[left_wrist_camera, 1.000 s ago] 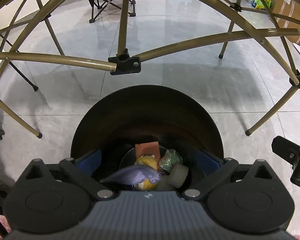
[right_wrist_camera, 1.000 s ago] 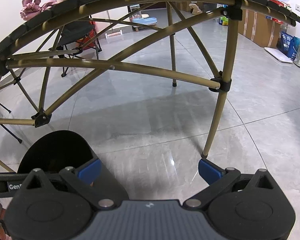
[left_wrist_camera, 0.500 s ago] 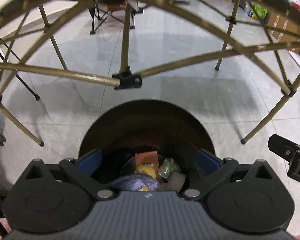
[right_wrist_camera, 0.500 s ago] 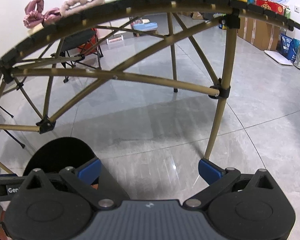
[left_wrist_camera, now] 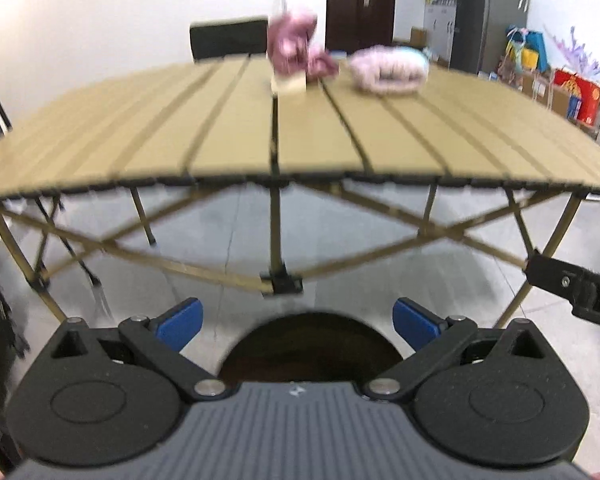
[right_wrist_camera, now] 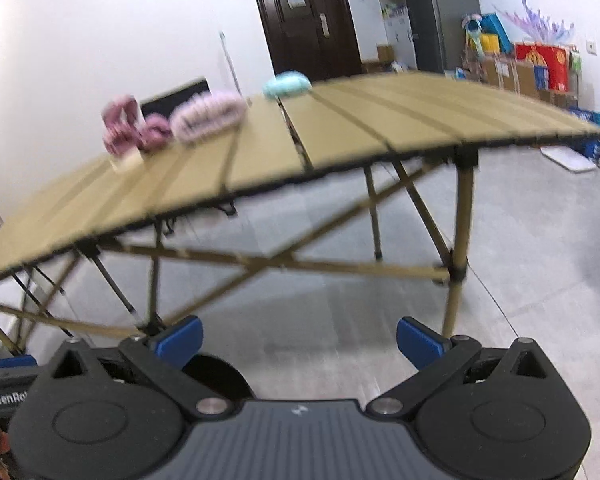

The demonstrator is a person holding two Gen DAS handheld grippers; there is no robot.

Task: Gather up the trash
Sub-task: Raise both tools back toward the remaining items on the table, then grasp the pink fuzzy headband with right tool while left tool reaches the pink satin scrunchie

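The black trash bin (left_wrist_camera: 308, 344) stands on the floor just below my left gripper (left_wrist_camera: 298, 324), which is open and holds nothing; the bin's contents are hidden. In the right wrist view the bin (right_wrist_camera: 216, 372) sits low left, beside my open, empty right gripper (right_wrist_camera: 300, 340). On the tan slatted table (left_wrist_camera: 300, 140) lie a dark pink fluffy item (left_wrist_camera: 296, 44), a small beige block (left_wrist_camera: 290, 82) and a pale pink fluffy item (left_wrist_camera: 388, 68). The right wrist view also shows a light blue item (right_wrist_camera: 288, 84) at the table's far side. The frames are blurred.
The table's crossed gold legs (left_wrist_camera: 276, 236) stand between me and the far floor. A black chair back (left_wrist_camera: 228, 42) is behind the table. Boxes and bags (right_wrist_camera: 540, 64) line the right wall. Grey tiled floor (right_wrist_camera: 540, 280) lies open to the right.
Both views have swung up from under the table to over its top. The trash inside the bin has dropped out of sight. Both grippers stay open.
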